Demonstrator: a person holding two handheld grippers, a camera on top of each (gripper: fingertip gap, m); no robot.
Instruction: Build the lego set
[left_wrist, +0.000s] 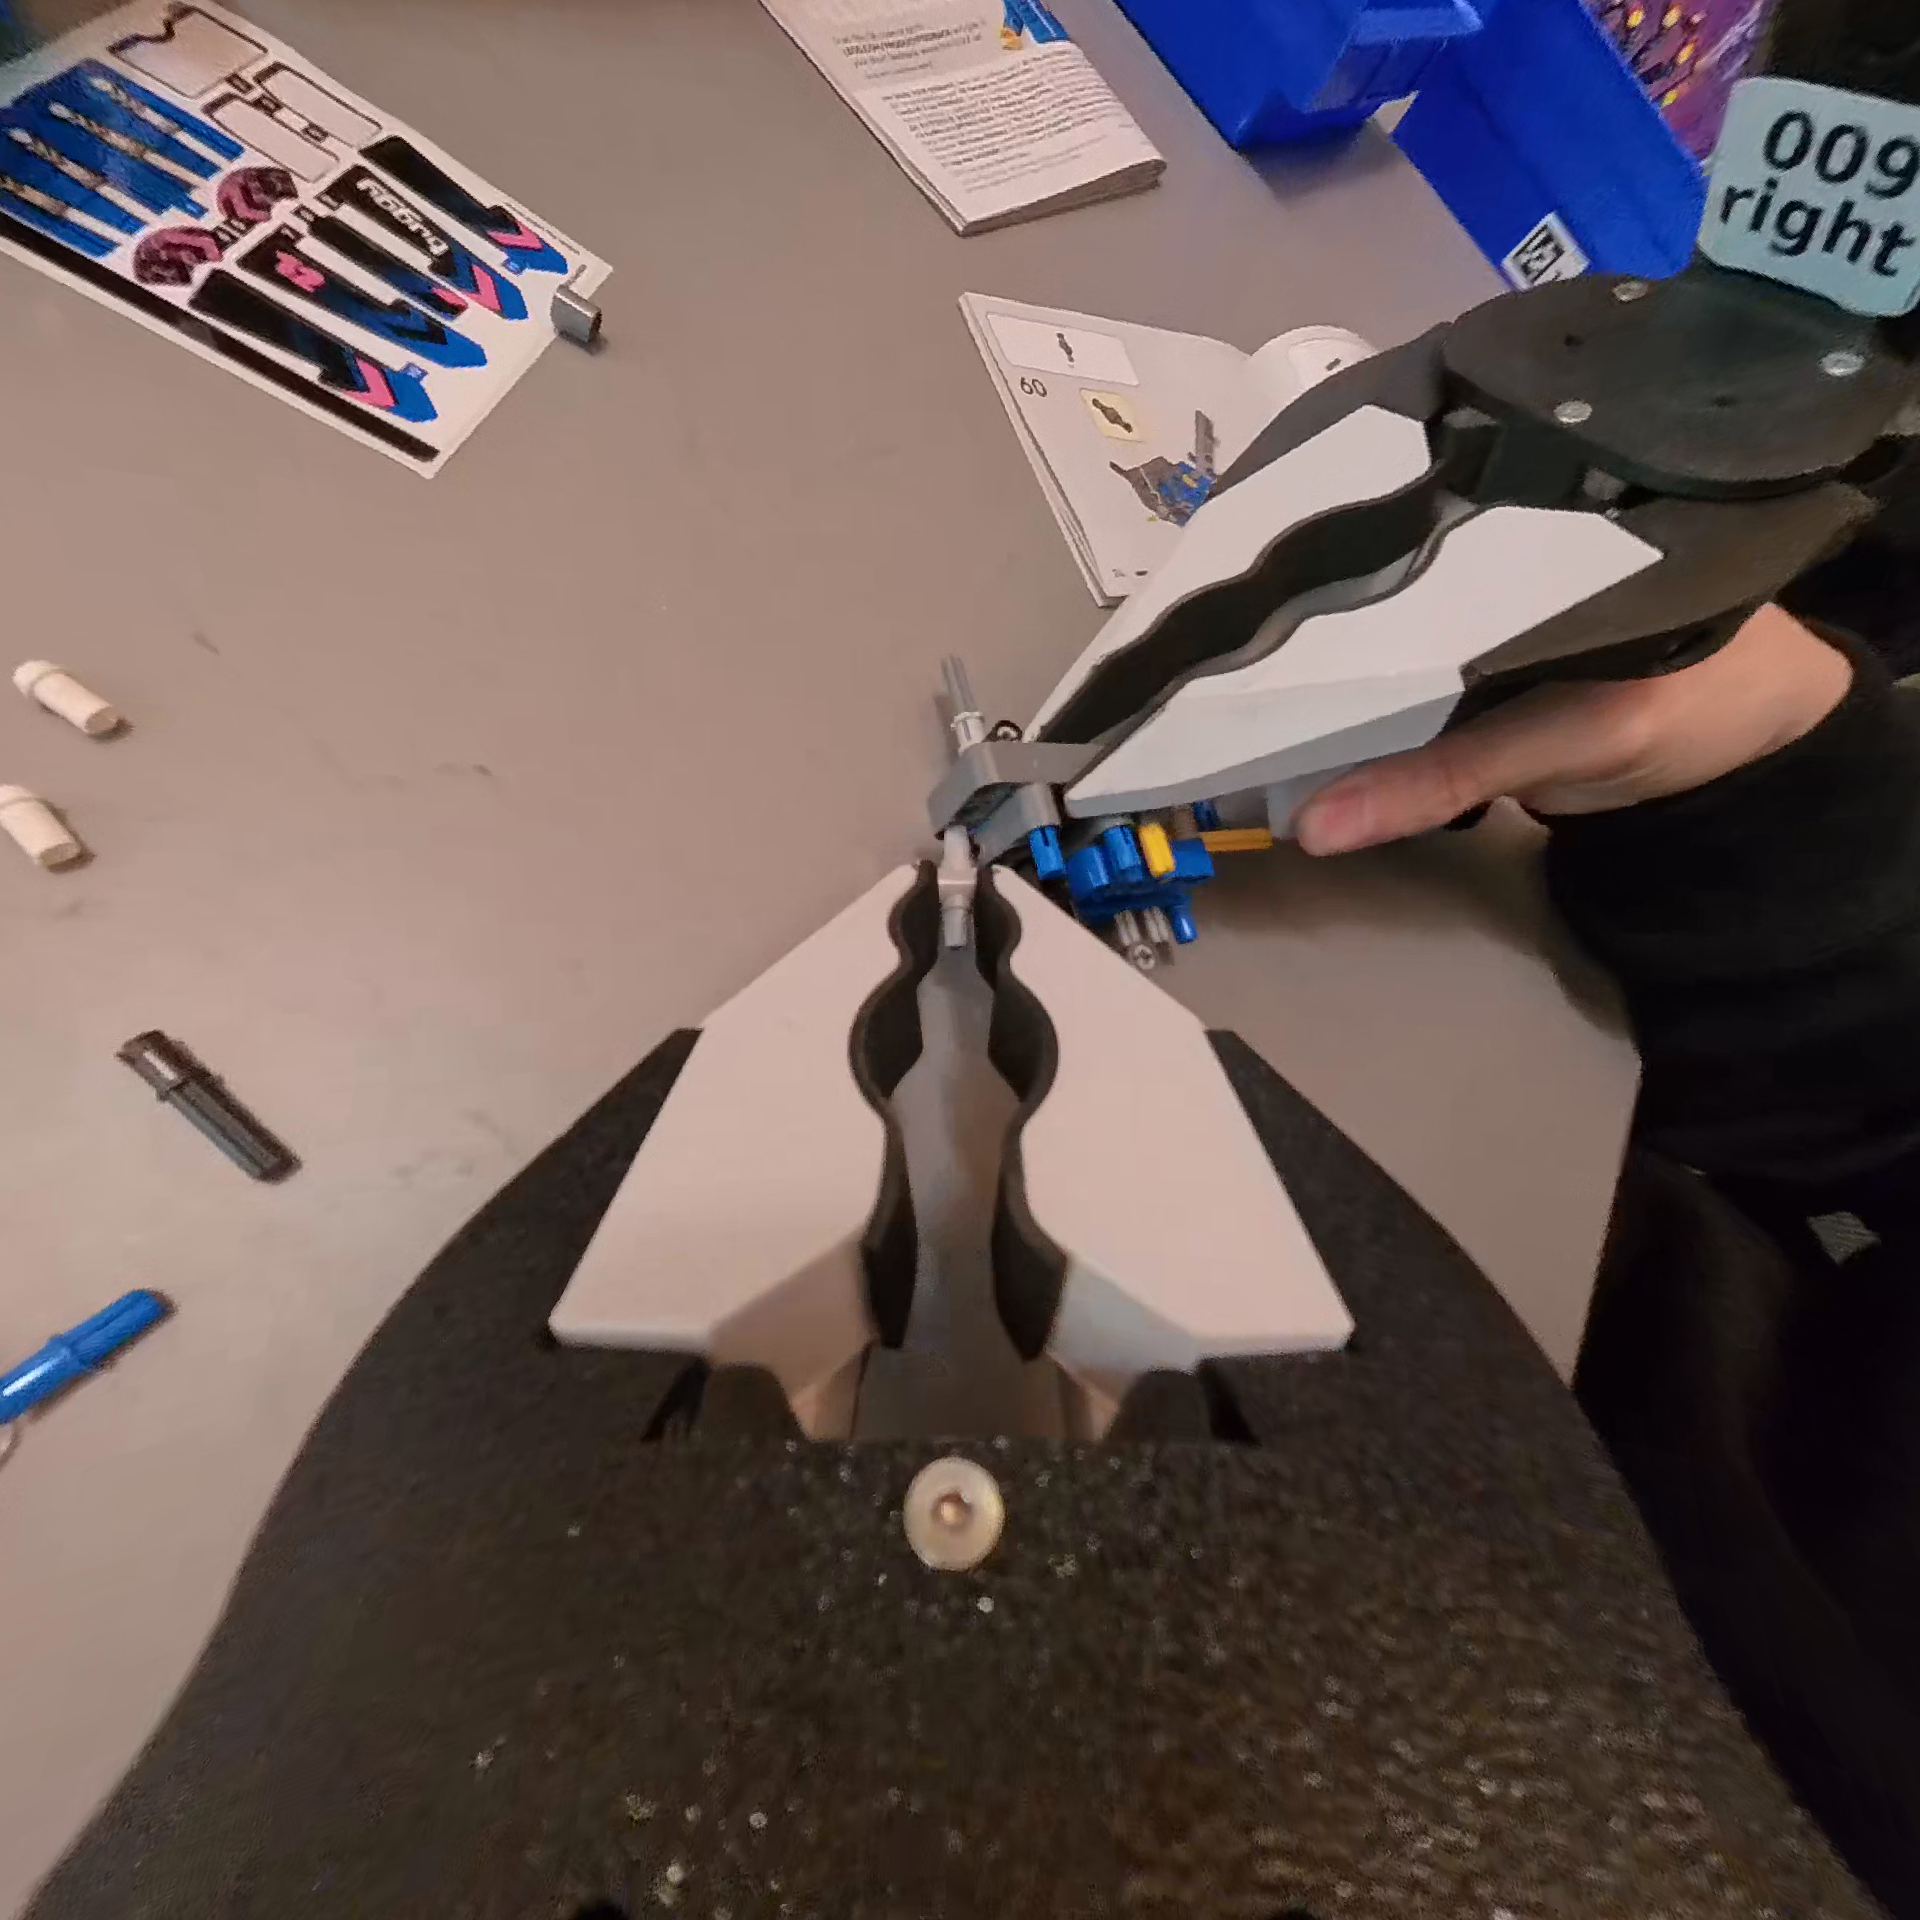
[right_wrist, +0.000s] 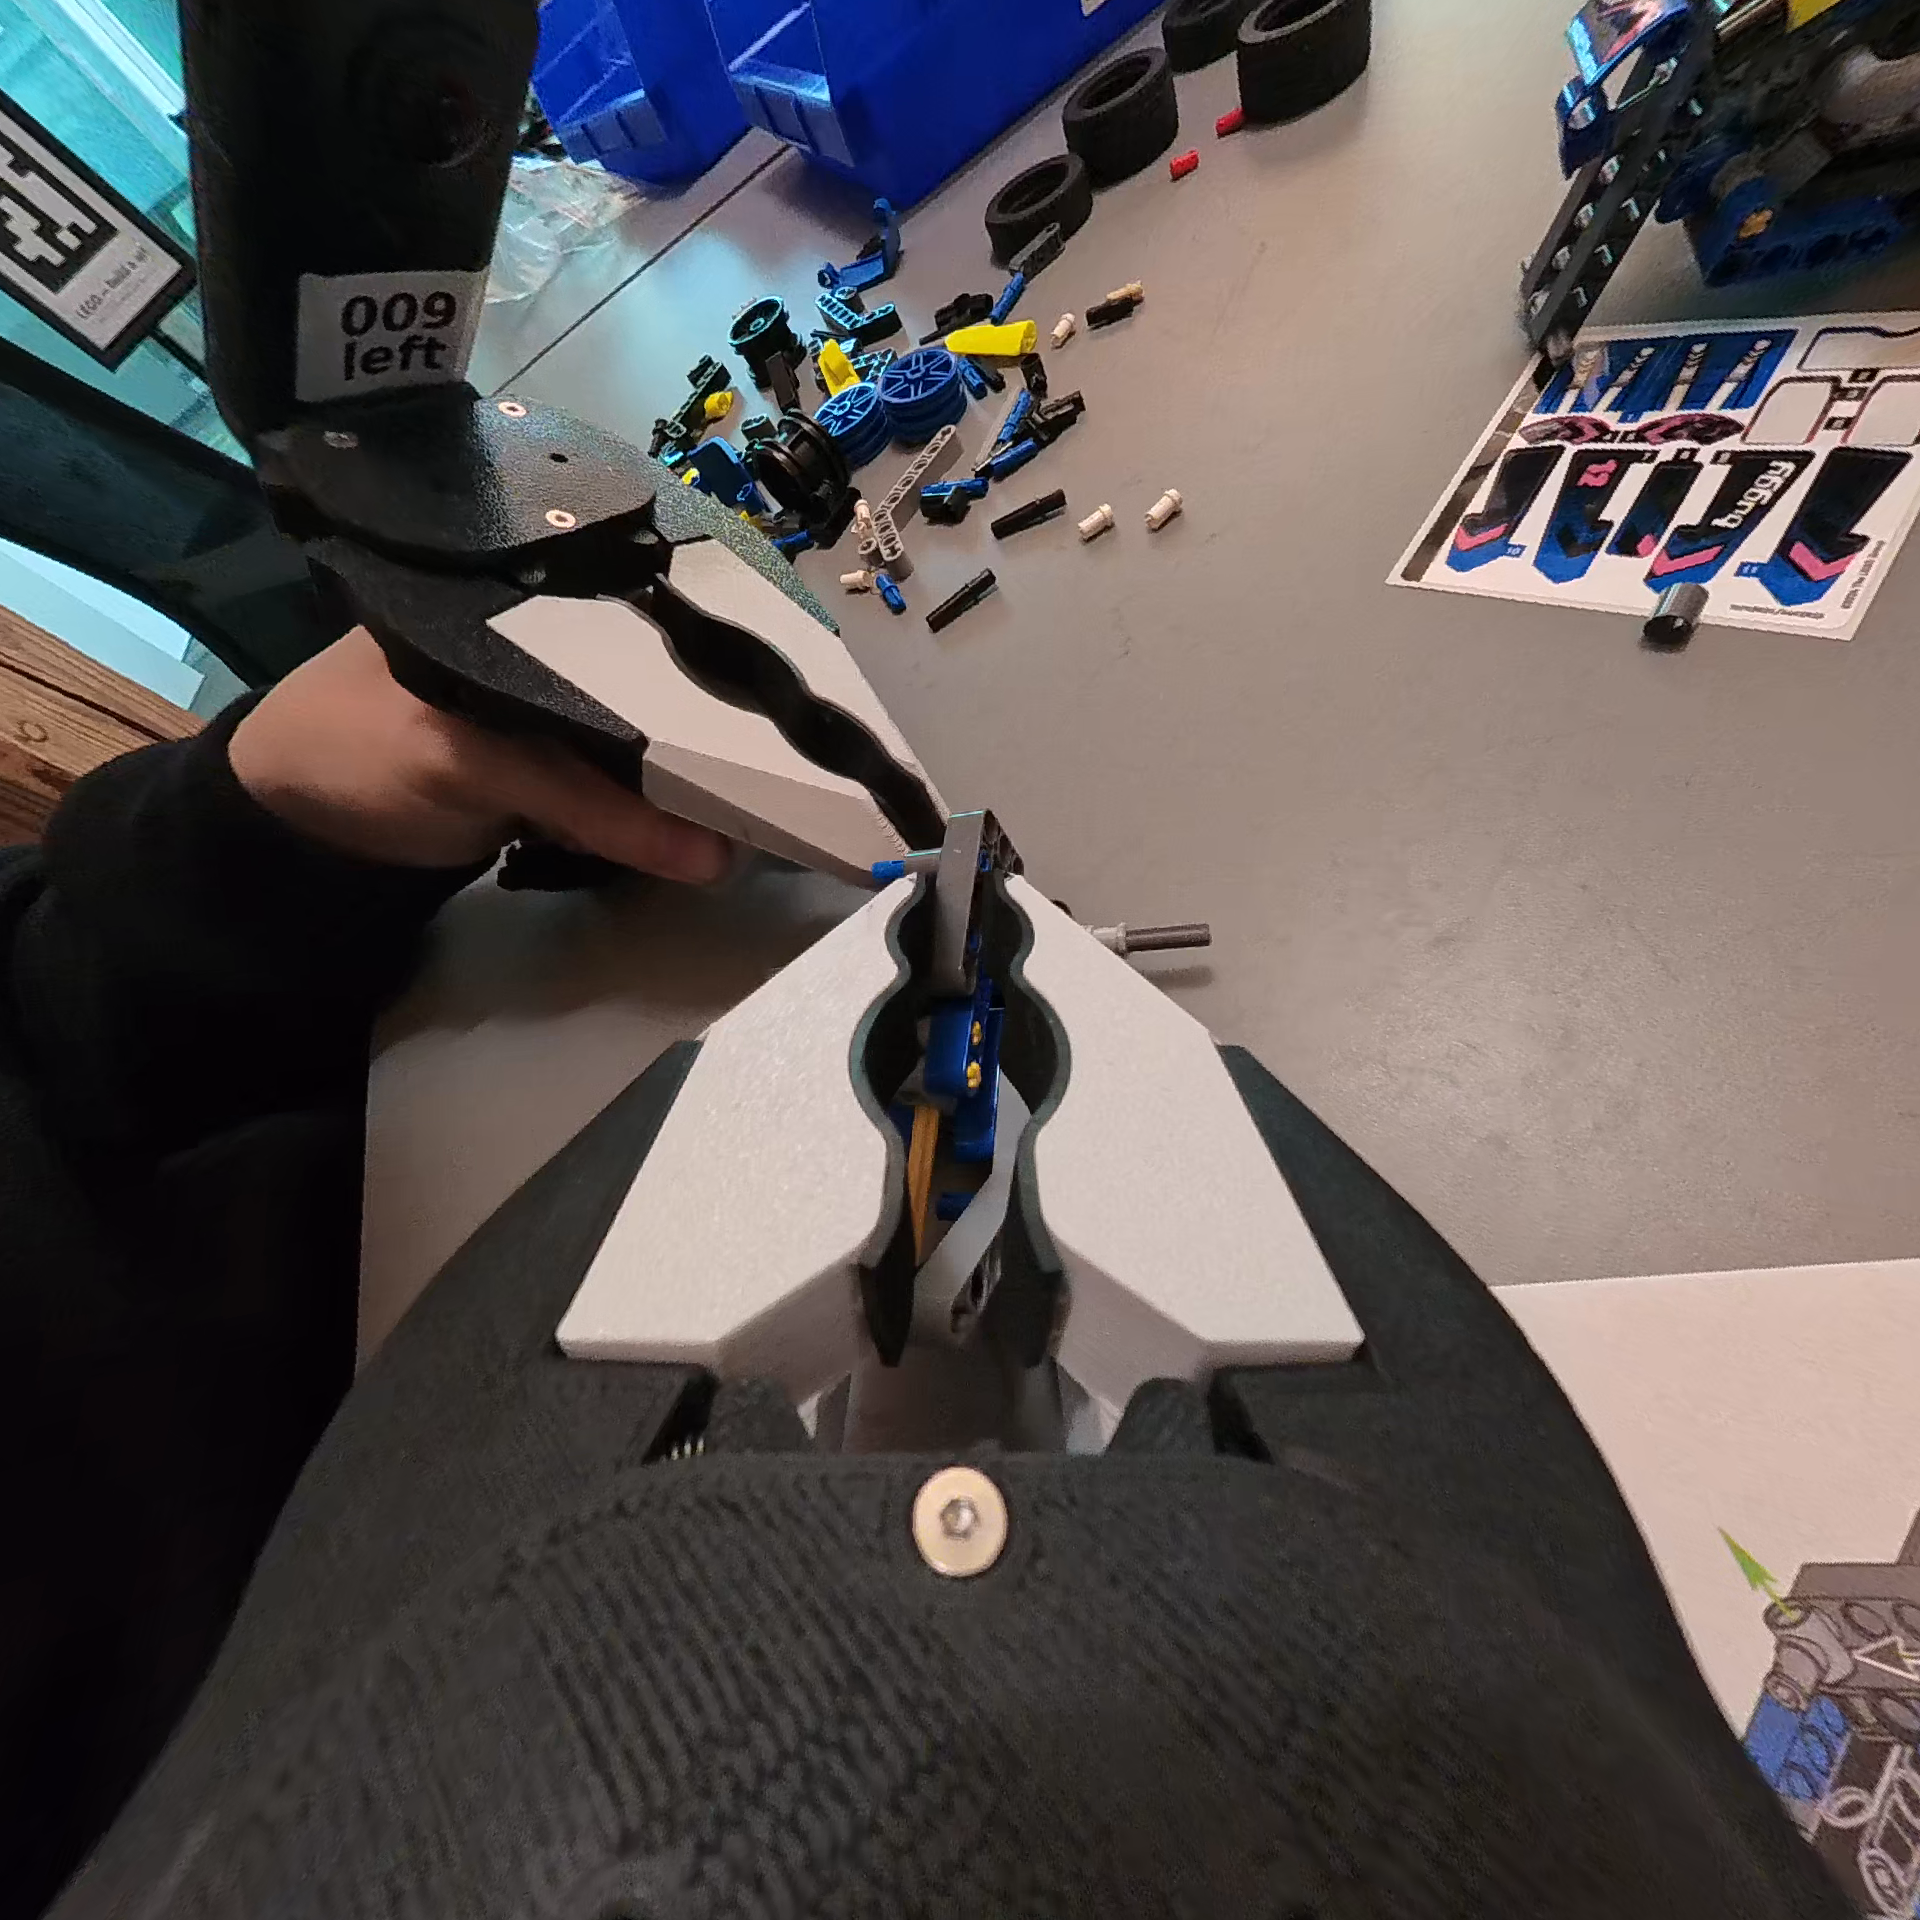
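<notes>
My left gripper (left_wrist: 954, 883) is shut on a light grey axle pin (left_wrist: 956, 896) at its fingertips. The pin passes through a grey beam (left_wrist: 982, 781) of a small blue, grey and yellow subassembly (left_wrist: 1127, 857). My right gripper (right_wrist: 961, 883) is shut on that subassembly (right_wrist: 961, 1049), which sits between its fingers with the grey beam sticking out past the tips. In the right wrist view the left gripper (right_wrist: 914, 842) meets the beam from the left, and the dark grey axle end (right_wrist: 1164, 935) pokes out on the right. Both grippers hover just above the grey table (left_wrist: 675, 644).
A sticker sheet (left_wrist: 260, 218), loose pins (left_wrist: 208, 1107), white connectors (left_wrist: 62, 701) and a blue pin (left_wrist: 78, 1351) lie left. Instruction booklets (left_wrist: 997, 114) and blue bins (left_wrist: 1538, 125) are behind. A pile of loose parts (right_wrist: 894, 416), tyres (right_wrist: 1122, 104) and a partly built car (right_wrist: 1745, 135) stand farther off. Left and right tips are no more than a few centimetres apart. From either gripper's tips it is about 20 centimeters to the partly built car (right_wrist: 1745, 135).
</notes>
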